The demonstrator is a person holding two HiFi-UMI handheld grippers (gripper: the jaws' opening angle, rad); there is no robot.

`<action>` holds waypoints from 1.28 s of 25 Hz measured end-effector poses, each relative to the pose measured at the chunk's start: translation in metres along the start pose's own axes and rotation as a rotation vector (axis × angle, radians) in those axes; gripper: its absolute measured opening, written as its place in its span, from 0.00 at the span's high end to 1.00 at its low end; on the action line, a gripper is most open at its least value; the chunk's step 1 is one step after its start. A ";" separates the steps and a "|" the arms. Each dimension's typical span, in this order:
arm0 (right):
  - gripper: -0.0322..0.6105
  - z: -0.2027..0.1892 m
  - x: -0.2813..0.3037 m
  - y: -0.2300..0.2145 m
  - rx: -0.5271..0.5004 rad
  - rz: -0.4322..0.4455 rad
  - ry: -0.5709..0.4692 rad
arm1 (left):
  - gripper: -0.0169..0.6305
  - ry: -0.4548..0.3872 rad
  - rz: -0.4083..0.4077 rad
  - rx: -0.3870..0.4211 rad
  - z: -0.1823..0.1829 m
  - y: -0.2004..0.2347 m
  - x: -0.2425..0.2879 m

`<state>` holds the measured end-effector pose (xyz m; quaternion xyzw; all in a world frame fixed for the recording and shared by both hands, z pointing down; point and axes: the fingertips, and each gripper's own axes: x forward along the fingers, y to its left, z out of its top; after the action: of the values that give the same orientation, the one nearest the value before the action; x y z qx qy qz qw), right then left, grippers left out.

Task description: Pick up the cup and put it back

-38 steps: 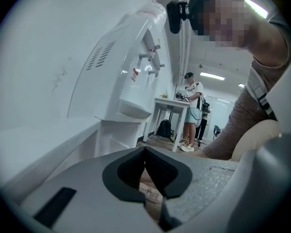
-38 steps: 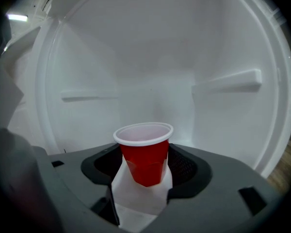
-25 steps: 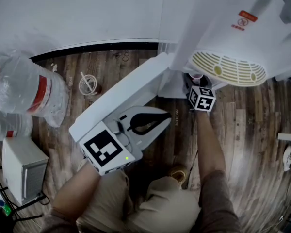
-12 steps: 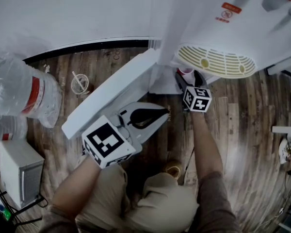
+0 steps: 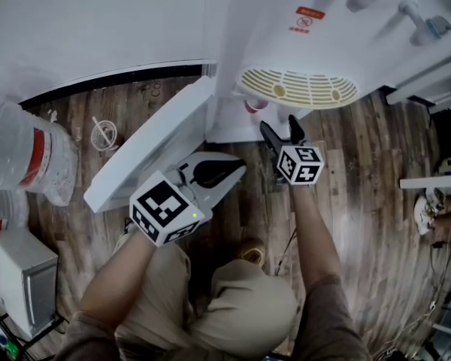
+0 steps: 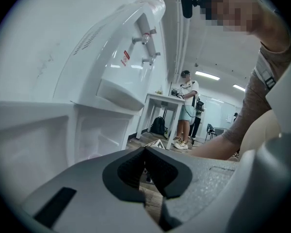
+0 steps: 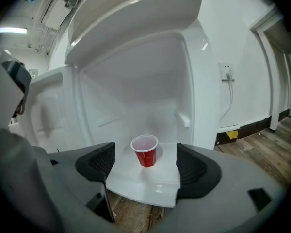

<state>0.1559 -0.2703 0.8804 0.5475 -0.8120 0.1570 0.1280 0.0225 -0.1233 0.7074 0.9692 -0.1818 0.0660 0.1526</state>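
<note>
right tool (image 5: pixel 279 128): jaws wide apart, they have just been opening, nothing between them; it points into the open compartment from outside.
cup (image 7: pixel 146 154): red, upright on the white shelf (image 7: pixel 136 183) at the bottom of the water dispenser (image 5: pixel 301 43), beyond the jaw tips, touched by neither.
left tool (image 5: pixel 227 177): jaws together, empty, held beside the open door (image 5: pixel 146 153).
step: i judge the cup is back in place and the right tool needs to come clear.
doing it well: draw straight back along its own line with jaws wide and no sideways swing; an empty cup likely tips at a nudge.
watch: the door edge and the drip tray (image 5: pixel 297 89) overhead.
</note>
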 end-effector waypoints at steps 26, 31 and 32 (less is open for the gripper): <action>0.46 0.078 -0.224 0.058 0.023 0.047 -0.138 | 0.97 0.052 -0.077 0.093 -0.021 -0.029 0.035; 0.61 0.079 -0.241 0.064 0.022 0.035 -0.175 | 0.97 0.035 -0.048 0.102 -0.017 -0.025 0.030; 0.66 0.077 -0.243 0.065 0.018 0.034 -0.178 | 0.97 0.031 -0.043 0.104 -0.015 -0.024 0.028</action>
<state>0.1819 -0.0720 0.7097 0.5466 -0.8278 0.1169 0.0476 0.0557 -0.1067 0.7205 0.9783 -0.1550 0.0871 0.1062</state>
